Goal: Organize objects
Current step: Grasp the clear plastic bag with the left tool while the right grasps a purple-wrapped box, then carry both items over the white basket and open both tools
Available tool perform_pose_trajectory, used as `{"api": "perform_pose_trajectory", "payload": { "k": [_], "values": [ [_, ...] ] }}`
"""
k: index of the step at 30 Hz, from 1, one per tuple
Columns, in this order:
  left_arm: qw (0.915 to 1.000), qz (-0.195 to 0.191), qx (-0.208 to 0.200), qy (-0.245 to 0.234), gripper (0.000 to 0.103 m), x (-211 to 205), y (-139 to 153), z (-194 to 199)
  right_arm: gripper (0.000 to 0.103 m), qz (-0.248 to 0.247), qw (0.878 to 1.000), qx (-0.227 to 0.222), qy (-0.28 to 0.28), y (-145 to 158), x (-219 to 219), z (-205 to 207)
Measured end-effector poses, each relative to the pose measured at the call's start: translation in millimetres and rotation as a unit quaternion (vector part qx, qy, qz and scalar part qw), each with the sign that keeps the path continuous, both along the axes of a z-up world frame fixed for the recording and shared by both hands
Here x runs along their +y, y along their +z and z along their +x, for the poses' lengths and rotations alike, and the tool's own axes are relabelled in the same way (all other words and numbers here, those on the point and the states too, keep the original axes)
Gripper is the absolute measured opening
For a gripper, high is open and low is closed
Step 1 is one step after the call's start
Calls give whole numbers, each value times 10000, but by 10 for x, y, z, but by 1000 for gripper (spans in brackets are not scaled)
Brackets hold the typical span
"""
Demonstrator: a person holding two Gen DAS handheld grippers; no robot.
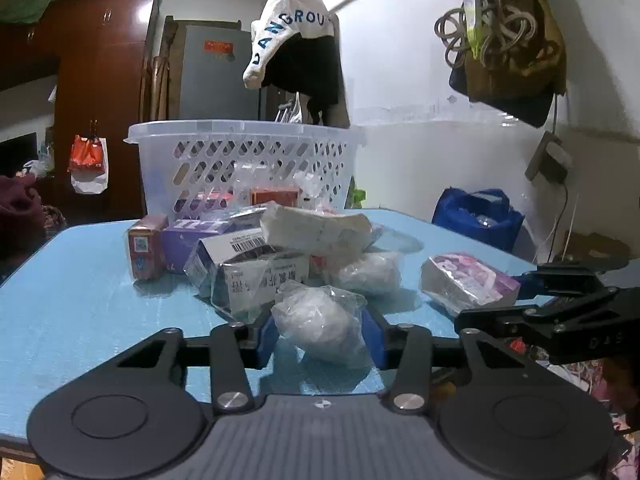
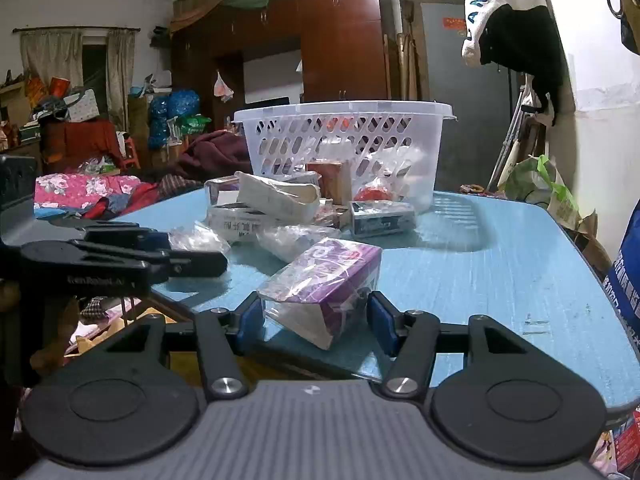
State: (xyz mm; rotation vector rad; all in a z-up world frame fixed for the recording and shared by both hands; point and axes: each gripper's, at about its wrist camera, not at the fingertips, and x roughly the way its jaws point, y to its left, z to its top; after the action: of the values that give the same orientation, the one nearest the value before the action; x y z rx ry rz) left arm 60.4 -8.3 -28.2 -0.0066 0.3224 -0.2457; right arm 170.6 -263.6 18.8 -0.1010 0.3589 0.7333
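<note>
Both grippers look lined up for a grab: the left gripper [image 1: 320, 338] has its jaws apart around a white plastic-wrapped bundle [image 1: 322, 326], and the right gripper [image 2: 316, 320] straddles a purple packet [image 2: 324, 284] without pinching it yet, I think. Everything sits on a blue table [image 2: 500, 280] – boxes piled near the middle, white basket [image 1: 244, 160] at the far side, probably the drop-off – in a cluttered room with a dark wooden wardrobe [image 2: 340, 32].

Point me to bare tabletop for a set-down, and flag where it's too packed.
Free: the blue table is bare to the right of the purple packet, out to its right edge. Also bare left of the red box, toward that corner. Crowded: the pile of boxes and bags in front of the white basket, plus both grippers' near-edge spots.
</note>
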Motion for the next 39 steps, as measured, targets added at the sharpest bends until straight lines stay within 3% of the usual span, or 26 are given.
{"api": "perform_pose_trajectory", "payload": {
  "k": [7, 14, 18, 22, 27, 33, 34, 35, 36, 37, 38, 39],
  "values": [
    [9990, -185, -401, 117, 47, 179, 84, -138, 59, -2, 9994, -293, -165, 7, -57, -8],
    [9951, -664, -570, 463, 47, 583, 231, -121, 59, 266, 9987, -374, -208, 162, -141, 95],
    [9931, -762, -723, 520, 47, 735, 468, 12, 59, 177, 9952, -942, -204, 394, -57, 145],
    [9905, -888, -879, 576, 47, 875, 887, 293, 59, 369, 9909, -1287, -149, 714, 2, 365],
    [9918, -659, -858, 681, 47, 816, 1445, 934, 58, 288, 9849, -1705, -105, 1207, 420, 841],
    [9938, -396, -421, 951, 48, 682, 1557, 1633, 58, -220, 9890, -1437, -259, 1313, 968, 1468],
    [9943, -352, -421, 912, 52, 652, 1544, 1722, 59, -295, 9900, -1365, -218, 1291, 1027, 1540],
    [9948, -289, -469, 862, 71, 643, 1526, 1768, 60, -327, 9899, -1358, -237, 1276, 1075, 1587],
    [9948, -182, -541, 845, 87, 613, 1498, 1832, 71, -297, 9895, -1393, -245, 1268, 1112, 1618],
    [9944, -77, -538, 908, 103, 593, 1473, 1875, 97, -306, 9895, -1385, -264, 1248, 1128, 1636],
    [9938, -3, -505, 989, 102, 590, 1449, 1884, 103, -325, 9892, -1388, -353, 1244, 1144, 1635],
    [9933, 1, -479, 1047, 102, 596, 1433, 1857, 103, -279, 9871, -1493, -513, 1243, 1127, 1583]
  ]
}}
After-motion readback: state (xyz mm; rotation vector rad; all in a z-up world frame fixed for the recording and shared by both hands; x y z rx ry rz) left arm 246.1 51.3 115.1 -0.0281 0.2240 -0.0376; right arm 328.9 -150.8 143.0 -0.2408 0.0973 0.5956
